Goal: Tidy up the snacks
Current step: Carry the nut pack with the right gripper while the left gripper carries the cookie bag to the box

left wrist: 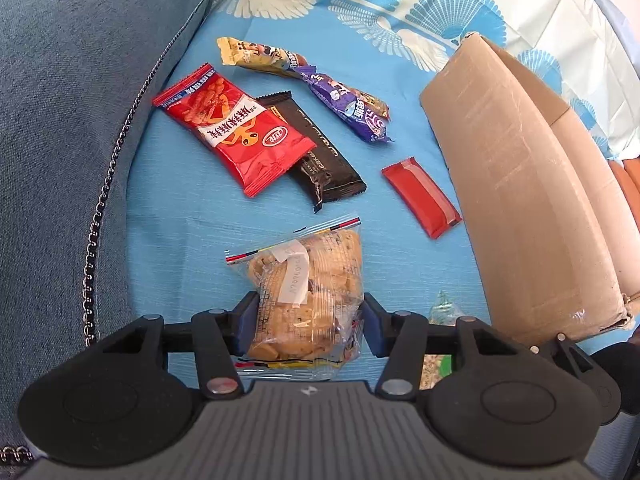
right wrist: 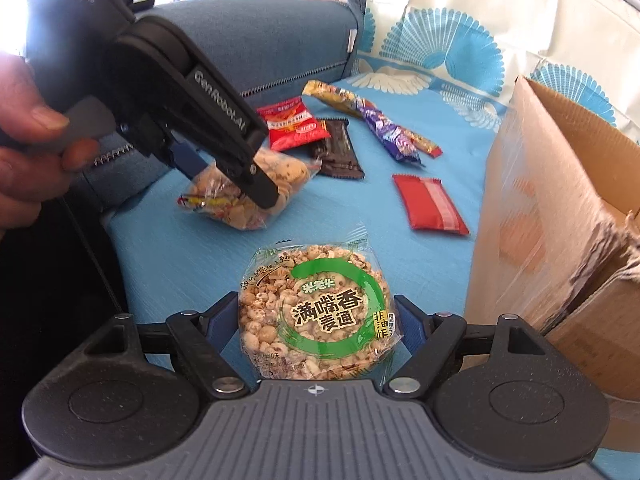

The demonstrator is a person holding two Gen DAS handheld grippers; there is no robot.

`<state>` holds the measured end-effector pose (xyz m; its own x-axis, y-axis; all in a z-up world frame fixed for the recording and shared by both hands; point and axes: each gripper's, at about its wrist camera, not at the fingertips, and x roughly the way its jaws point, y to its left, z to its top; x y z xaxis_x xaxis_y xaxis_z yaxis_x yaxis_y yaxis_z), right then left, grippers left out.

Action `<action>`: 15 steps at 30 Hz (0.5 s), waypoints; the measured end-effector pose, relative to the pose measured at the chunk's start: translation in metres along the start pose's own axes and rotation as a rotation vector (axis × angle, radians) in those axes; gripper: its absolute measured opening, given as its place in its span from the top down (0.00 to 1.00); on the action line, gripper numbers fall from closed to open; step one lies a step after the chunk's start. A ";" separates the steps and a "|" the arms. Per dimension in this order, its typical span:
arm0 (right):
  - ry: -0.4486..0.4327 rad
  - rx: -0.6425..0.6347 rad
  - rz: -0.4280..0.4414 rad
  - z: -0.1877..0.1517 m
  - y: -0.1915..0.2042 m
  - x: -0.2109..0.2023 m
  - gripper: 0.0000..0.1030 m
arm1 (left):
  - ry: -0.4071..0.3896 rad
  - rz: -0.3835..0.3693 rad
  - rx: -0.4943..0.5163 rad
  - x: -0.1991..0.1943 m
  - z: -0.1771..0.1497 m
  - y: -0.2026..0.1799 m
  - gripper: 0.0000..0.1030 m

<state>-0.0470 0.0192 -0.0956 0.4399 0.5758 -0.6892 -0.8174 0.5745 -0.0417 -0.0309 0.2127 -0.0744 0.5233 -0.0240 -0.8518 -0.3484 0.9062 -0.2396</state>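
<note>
A clear bag of cookies lies on the blue patterned sheet, and my left gripper is shut on it, one blue pad on each side. The right wrist view shows the same gripper angled down onto that cookie bag, with a hand on its handle. A round puffed-grain cake packet with a green ring label sits between my right gripper's pads, which touch both of its edges. It rests low on the sheet.
Loose snacks lie beyond: a red packet, a black bar, a purple wrapper, a yellow wrapper, a small red bar. An open cardboard box stands at the right. A blue cushion borders the left.
</note>
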 end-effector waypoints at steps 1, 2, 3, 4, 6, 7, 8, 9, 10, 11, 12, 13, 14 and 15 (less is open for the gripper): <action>0.006 0.000 0.001 0.000 0.000 0.001 0.21 | 0.000 0.002 0.002 0.000 0.000 -0.001 0.44; 0.010 0.000 0.000 0.000 0.000 0.002 0.21 | -0.001 0.003 0.003 0.000 0.000 -0.001 0.44; 0.009 -0.001 0.001 0.000 0.000 0.003 0.21 | -0.003 0.004 0.003 0.000 0.001 -0.001 0.44; 0.005 -0.001 0.002 0.001 0.000 0.002 0.21 | -0.008 0.005 0.002 0.000 0.001 -0.001 0.44; -0.011 0.001 0.004 0.001 0.000 -0.001 0.21 | -0.021 0.007 0.000 -0.002 0.000 -0.001 0.44; -0.020 0.002 0.003 0.001 0.000 -0.003 0.21 | -0.032 0.007 0.001 -0.004 -0.001 -0.001 0.44; -0.028 0.001 0.000 0.001 0.000 -0.006 0.21 | -0.046 0.007 0.003 -0.006 -0.002 -0.001 0.44; -0.036 0.000 -0.003 0.001 0.000 -0.009 0.21 | -0.060 0.006 0.005 -0.009 -0.002 -0.001 0.44; -0.046 0.001 -0.006 0.001 0.001 -0.012 0.21 | -0.079 0.003 0.007 -0.012 -0.003 -0.001 0.44; -0.057 0.002 -0.007 0.002 0.001 -0.015 0.21 | -0.099 0.000 0.008 -0.016 -0.005 -0.001 0.44; -0.068 0.004 -0.006 0.002 0.001 -0.019 0.21 | -0.124 -0.002 0.008 -0.021 -0.006 -0.001 0.44; -0.081 0.006 -0.003 0.003 0.001 -0.024 0.21 | -0.149 -0.004 0.007 -0.026 -0.008 -0.001 0.44; -0.096 0.008 0.000 0.003 0.001 -0.029 0.21 | -0.176 -0.008 0.004 -0.031 -0.009 0.000 0.44; -0.113 0.010 0.003 0.005 0.000 -0.035 0.21 | -0.208 -0.013 -0.001 -0.037 -0.011 0.001 0.44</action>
<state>-0.0606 0.0025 -0.0680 0.4768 0.6391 -0.6035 -0.8154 0.5780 -0.0321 -0.0593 0.2095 -0.0483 0.6769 0.0523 -0.7342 -0.3412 0.9061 -0.2500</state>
